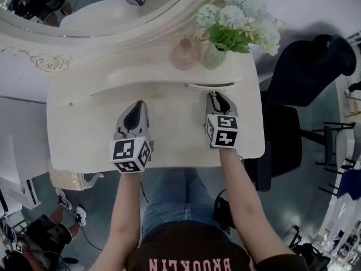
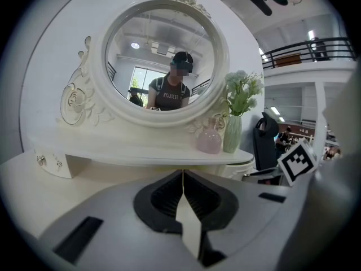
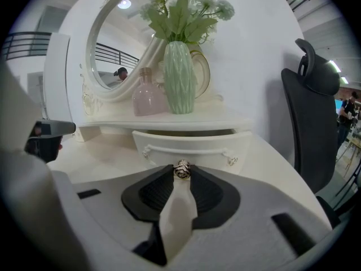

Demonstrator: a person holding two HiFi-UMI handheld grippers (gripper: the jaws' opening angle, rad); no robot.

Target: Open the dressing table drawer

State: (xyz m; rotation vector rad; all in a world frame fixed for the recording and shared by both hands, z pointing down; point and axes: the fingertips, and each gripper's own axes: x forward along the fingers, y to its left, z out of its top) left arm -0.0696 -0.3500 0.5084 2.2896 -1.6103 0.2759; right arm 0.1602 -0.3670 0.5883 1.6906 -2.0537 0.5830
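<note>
The right gripper sits on the right side of the dressing table top, its jaws closed on the small rose-shaped metal knob at the middle of the drawer. The knob is pinched between the tips of the dark pads, which stand a little apart around it. The left gripper hovers over the middle of the table top, well to the left of the other one. Its jaws are pressed together with nothing between them, and it touches no object.

Just beyond the right gripper, the drawer stands out a short way from under the right end of the raised shelf, with a dark gap above its front. A slim bar handle runs across the drawer front, with the knob in front of its middle.

On the shelf directly above the drawer stand a pink glass bottle and, just to its right, a ribbed pale green vase holding pale flowers. Under the left end of the shelf is another small drawer front with knobs.

Behind the shelf rises the round mirror in its carved white frame, reflecting the person. A black chair stands to the right of the table, beyond its far right corner.
</note>
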